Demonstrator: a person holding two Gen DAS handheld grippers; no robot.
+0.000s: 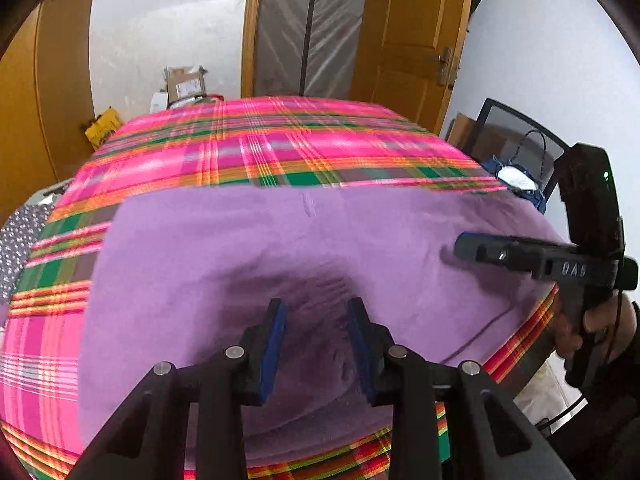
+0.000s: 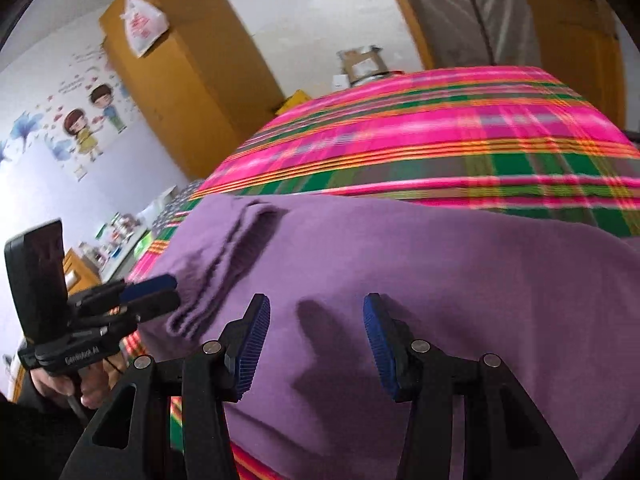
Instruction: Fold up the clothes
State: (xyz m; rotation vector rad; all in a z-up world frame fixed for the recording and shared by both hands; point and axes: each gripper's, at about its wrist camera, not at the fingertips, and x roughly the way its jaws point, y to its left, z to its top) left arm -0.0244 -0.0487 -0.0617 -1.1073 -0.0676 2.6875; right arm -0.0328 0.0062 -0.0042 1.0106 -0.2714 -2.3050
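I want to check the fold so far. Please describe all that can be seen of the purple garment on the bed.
The purple garment is soft, plain knit-like cloth, lying mostly flat on the pink plaid bedcover near its front edge. A ribbed part, maybe a cuff or hem, lies folded on top at one side. Shallow wrinkles show near the middle. The left gripper and right gripper hover open above it; neither grips it.

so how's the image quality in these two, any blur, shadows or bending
Left wrist view: strong fisheye bulge, the plaid bedspread smeared by motion blur, a dark shadow on the purple garment ahead of the open left gripper. Right wrist view: same bulge and blur, finger shadows on the garment between the open right gripper fingers.
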